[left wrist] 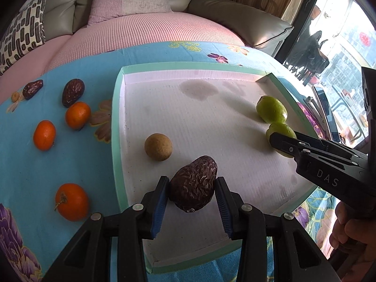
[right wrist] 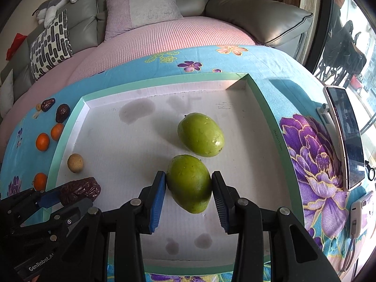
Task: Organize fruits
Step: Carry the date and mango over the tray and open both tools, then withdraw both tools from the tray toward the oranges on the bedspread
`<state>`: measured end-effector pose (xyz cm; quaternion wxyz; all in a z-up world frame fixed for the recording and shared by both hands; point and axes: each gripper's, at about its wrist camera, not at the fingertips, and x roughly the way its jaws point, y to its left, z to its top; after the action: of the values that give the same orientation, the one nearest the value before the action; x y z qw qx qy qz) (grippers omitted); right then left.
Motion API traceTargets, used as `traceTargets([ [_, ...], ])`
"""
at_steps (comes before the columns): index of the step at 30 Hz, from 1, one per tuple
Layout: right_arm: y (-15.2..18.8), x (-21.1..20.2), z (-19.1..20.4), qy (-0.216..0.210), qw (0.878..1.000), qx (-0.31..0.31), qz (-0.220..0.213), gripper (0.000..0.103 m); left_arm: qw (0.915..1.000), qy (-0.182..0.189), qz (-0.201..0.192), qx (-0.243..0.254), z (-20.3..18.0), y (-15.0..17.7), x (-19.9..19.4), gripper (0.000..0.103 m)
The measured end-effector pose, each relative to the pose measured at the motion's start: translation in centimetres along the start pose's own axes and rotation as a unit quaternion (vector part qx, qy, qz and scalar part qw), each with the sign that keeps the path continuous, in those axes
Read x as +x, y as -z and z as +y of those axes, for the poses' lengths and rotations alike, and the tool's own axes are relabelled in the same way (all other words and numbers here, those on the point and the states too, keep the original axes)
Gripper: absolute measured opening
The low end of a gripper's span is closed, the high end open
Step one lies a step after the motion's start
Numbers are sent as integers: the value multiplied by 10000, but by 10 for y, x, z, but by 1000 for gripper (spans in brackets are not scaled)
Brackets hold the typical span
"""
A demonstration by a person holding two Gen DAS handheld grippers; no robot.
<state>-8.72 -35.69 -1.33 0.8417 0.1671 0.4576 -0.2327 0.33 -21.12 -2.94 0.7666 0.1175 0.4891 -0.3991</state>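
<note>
My left gripper (left wrist: 192,188) is shut on a dark wrinkled date (left wrist: 192,183), held low over the near part of a white tray with a green rim (left wrist: 116,117). My right gripper (right wrist: 189,183) is shut on a green fruit (right wrist: 189,183) over the tray (right wrist: 70,127), both pads touching its sides. A second green fruit (right wrist: 201,135) lies just beyond it. A tan round fruit (left wrist: 158,146) rests in the tray's left part. The right wrist view shows the left gripper (right wrist: 70,193) with the date (right wrist: 80,190) at lower left.
Left of the tray, three oranges (left wrist: 77,115) (left wrist: 44,135) (left wrist: 71,202) and two dates (left wrist: 72,92) (left wrist: 32,89) lie on the blue flowered cloth. A phone on a stand (right wrist: 345,136) is right of the tray. A sofa with cushions (right wrist: 131,7) lies beyond.
</note>
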Motion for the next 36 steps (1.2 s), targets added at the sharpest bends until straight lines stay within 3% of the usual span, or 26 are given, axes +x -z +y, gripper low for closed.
traceTargets([
  [11, -1, 0, 1, 10, 10000, -21, 8, 42, 10000, -60, 40, 66, 0, -1, -2, 44],
  [13, -1, 0, 1, 15, 10000, -26, 1, 42, 9999, -59, 40, 81, -1, -2, -3, 48],
  [15, -2, -2, 1, -9, 10000, -33, -49, 45, 9999, -40, 23, 94, -2, -2, -5, 53],
  [23, -6, -19, 1, -25, 9990, 14, -444, 47, 9997, -1, -203, 137, -3, -6, -24, 54],
  [36, -8, -26, 2, -97, 9982, -6, -586, 47, 9955, -412, -639, -565, 48, -14, -49, 56],
])
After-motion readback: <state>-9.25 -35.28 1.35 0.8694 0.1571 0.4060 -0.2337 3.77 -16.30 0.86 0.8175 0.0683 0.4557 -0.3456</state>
